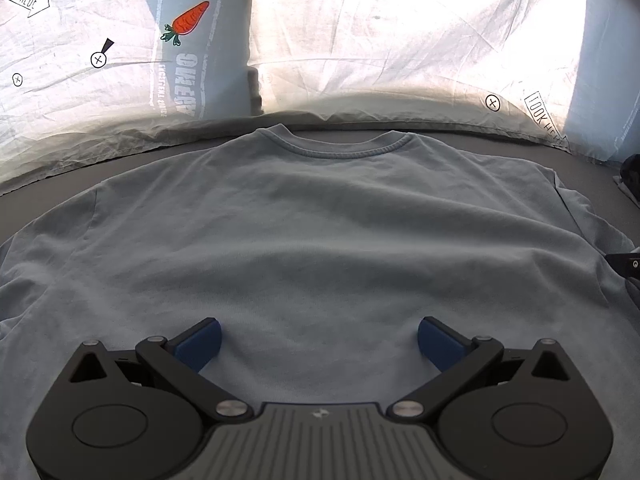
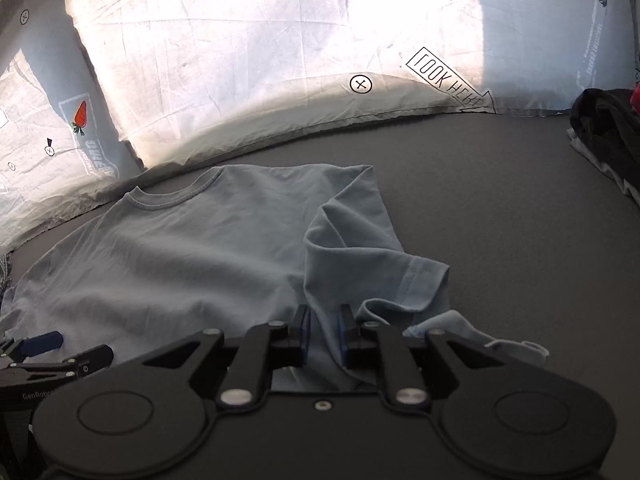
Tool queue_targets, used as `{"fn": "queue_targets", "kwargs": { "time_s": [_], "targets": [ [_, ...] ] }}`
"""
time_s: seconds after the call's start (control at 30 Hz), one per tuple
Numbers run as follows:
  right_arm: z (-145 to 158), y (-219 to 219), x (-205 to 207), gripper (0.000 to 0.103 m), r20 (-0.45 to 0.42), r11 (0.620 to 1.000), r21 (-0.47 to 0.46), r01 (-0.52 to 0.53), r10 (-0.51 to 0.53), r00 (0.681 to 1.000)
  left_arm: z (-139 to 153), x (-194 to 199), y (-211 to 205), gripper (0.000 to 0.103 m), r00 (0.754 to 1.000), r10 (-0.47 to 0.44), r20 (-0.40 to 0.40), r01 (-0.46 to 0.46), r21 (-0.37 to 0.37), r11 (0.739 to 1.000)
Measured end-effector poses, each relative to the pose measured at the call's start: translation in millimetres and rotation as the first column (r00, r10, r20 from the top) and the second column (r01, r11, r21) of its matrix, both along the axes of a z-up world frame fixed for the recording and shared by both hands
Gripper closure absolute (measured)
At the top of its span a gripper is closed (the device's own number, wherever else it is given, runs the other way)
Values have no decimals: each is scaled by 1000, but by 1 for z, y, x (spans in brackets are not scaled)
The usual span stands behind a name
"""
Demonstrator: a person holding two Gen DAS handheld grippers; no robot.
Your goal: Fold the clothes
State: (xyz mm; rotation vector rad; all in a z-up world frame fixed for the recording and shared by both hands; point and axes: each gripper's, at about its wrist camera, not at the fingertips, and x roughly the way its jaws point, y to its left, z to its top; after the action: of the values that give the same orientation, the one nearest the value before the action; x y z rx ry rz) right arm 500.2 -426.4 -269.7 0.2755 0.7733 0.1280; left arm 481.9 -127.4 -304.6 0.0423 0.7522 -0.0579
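The right gripper (image 2: pixel 324 334) has its jaws nearly together, with a raised fold of the light blue T-shirt (image 2: pixel 180 248) running up between the blue pads; the cloth fills the narrow gap, so the jaws look to be pinching it, though whether the pads press hard cannot be told. From that pinch the fabric rises in a ridge to the right sleeve (image 2: pixel 404 276), which is turned over onto the shirt's body with its hemmed cuff facing outward, and a small crumpled flap of hem lies just right of the jaws. The left gripper (image 1: pixel 318 340) has its jaws spread wide over the lower part of the shirt, blue pads (image 1: pixel 200 344) well apart and nothing between them but flat cloth beneath; whether the pads touch the cloth is unclear. The shirt lies back side up on a dark grey surface (image 2: pixel 500 208), collar (image 1: pixel 334 146) pointing away from both grippers, the body mostly smooth with soft wrinkles. Beyond the collar stands a white printed sheet (image 1: pixel 380 40) with crossed-circle marks and "LOOK HERE" arrows, brightly lit, beside a pale blue panel bearing a carrot picture (image 1: pixel 188 22). At the far right edge of the surface sits a heap of dark clothes (image 2: pixel 608 128).
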Motion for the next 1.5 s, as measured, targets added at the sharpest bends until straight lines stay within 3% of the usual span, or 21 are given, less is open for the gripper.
{"fn": "queue_targets", "kwargs": {
  "time_s": [0.03,0.13,0.23,0.33,0.43,0.47,0.5,0.53,0.63,0.7,0.83,0.93,1.03,1.13,1.2,1.27,1.33,1.4,1.47,1.5],
  "targets": [
    [1,-11,0,78,6,996,83,42,-43,999,0,0,0,0,1000,-1,3,1,0,1000],
    [8,-31,-2,74,23,975,186,123,-129,991,-1,-1,0,0,1000,1,10,-1,-1,1000],
    [15,-40,-3,73,44,966,164,200,-210,977,-1,0,0,0,1000,1,10,-1,-1,1000],
    [11,-48,4,69,9,958,86,273,-275,961,-1,-1,0,0,1000,-1,13,1,-1,1000],
    [-6,-55,16,64,-72,957,69,283,-279,958,-1,-1,0,0,1000,-1,15,1,-1,1000],
    [-11,-57,19,58,-94,958,82,274,-266,959,-1,-1,0,0,1000,-2,15,2,-1,1000],
    [-11,-56,19,56,-80,961,85,262,-255,964,-1,-1,0,0,1000,-4,15,4,-1,1000],
    [-11,-55,19,56,-64,965,87,249,-244,968,-1,-1,0,0,1000,-5,15,5,-1,1000],
    [-11,-53,21,81,-53,971,96,220,-216,975,-1,-1,0,0,1000,-8,15,8,-1,1000],
    [-6,-54,19,88,-17,969,90,229,-228,973,-1,0,0,0,1000,-8,15,8,-1,1000],
    [13,-70,10,90,102,935,16,355,-355,929,-1,1,0,0,1000,-10,10,10,0,1000],
    [15,-86,10,91,174,879,-146,455,-430,886,-1,1,1,0,1000,-9,10,9,-1,1000],
    [2,-91,16,93,146,850,-284,444,-420,896,0,1,0,0,1000,-5,6,5,-1,1000],
    [-12,-97,23,84,115,806,-416,421,-413,904,1,2,0,0,1000,-9,0,9,1,1000],
    [-7,-95,15,69,143,774,-441,454,-439,887,1,3,1,0,1000,-12,-4,12,1,1000],
    [2,-94,1,67,163,772,-394,499,-475,865,1,3,1,0,1000,-12,-4,12,1,1000],
    [9,-91,-14,68,168,808,-313,498,-469,867,1,3,1,0,1000,-9,-2,9,1,1000],
    [9,-75,-25,78,156,872,-270,409,-379,912,1,3,1,0,1000,-4,-2,4,2,1000],
    [4,-60,-28,83,131,906,-280,317,-291,948,1,3,0,0,1000,-2,-7,2,2,1000],
    [-2,-57,-27,84,101,906,-298,302,-285,953,2,4,0,0,1000,-2,-12,2,3,1000]
  ]
}}
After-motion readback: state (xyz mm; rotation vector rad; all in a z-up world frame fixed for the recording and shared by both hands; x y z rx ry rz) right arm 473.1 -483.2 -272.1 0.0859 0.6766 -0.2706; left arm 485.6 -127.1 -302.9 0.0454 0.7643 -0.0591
